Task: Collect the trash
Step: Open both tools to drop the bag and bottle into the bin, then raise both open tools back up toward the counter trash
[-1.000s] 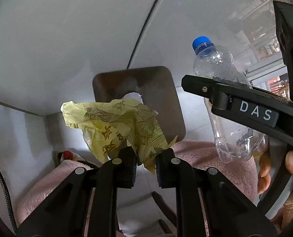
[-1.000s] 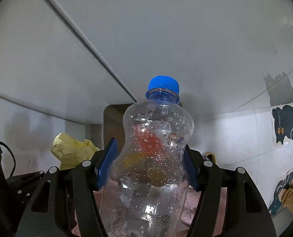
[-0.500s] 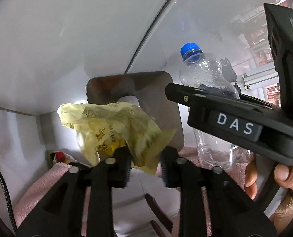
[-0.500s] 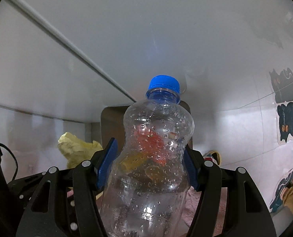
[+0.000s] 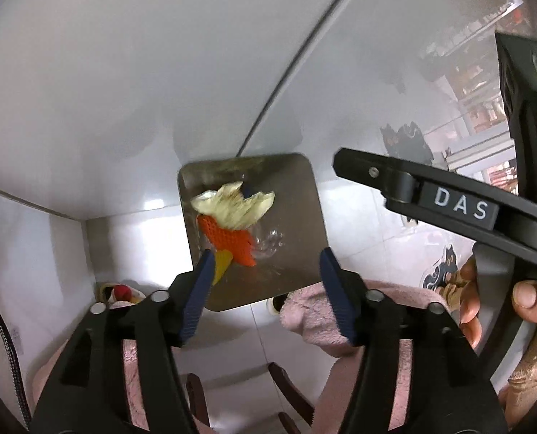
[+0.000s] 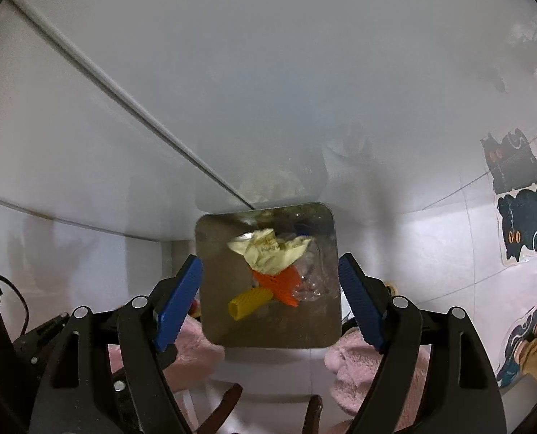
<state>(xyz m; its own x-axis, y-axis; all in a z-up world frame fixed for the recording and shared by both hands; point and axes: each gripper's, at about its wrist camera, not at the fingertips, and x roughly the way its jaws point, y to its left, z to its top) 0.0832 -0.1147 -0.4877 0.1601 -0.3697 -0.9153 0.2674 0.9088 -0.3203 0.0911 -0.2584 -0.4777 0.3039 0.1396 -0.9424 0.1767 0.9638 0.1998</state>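
A square metal bin (image 5: pixel 297 188) stands on the floor below both tools. Inside it lie a crumpled yellow wrapper (image 5: pixel 232 204), an orange mesh sleeve (image 5: pixel 228 240), a yellow foam tube (image 5: pixel 220 269) and a clear plastic bottle (image 5: pixel 270 244). My left gripper (image 5: pixel 267 291) hangs above the bin, its jaws opening with nothing between them. In the right wrist view the same bin (image 6: pixel 268 334) holds the wrapper (image 6: pixel 268 251), mesh (image 6: pixel 279 284), tube (image 6: pixel 248 302) and bottle (image 6: pixel 313 282). My right gripper (image 6: pixel 270 303) is also opening and holds nothing.
Pink fluffy fabric (image 5: pixel 326 311) lies on both sides of the bin. White panels rise behind it. Cat stickers (image 6: pixel 521 224) mark the tiled surface on the right. The other tool's black arm marked DAS (image 5: pixel 456 209) and a hand (image 5: pixel 521 296) fill the right of the left wrist view.
Both grippers opened and rose. The yellow wrapper left the left gripper's jaws and the bottle left the right gripper's jaws. Both now lie in the bin.
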